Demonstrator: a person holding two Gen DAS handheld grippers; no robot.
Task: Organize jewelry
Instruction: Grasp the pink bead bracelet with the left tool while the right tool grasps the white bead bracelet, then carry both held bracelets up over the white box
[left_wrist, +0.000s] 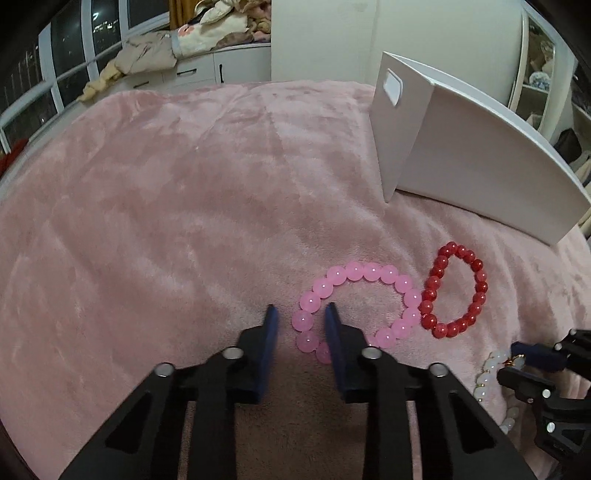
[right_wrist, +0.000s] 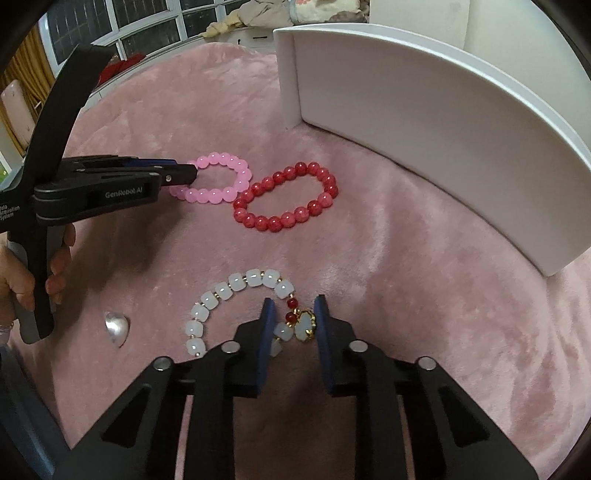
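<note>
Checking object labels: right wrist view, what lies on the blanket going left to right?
Small silver heart-shaped piece → pink round-bead bracelet → red round-bead bracelet → white open-topped storage box. White bead bracelet with the gold flower charm left out: it spans several of these.

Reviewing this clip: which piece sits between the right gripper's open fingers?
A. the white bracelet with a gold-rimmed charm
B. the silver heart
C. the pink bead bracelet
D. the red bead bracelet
A: in the right wrist view the right gripper straddles the white bracelet at its charm.
</note>
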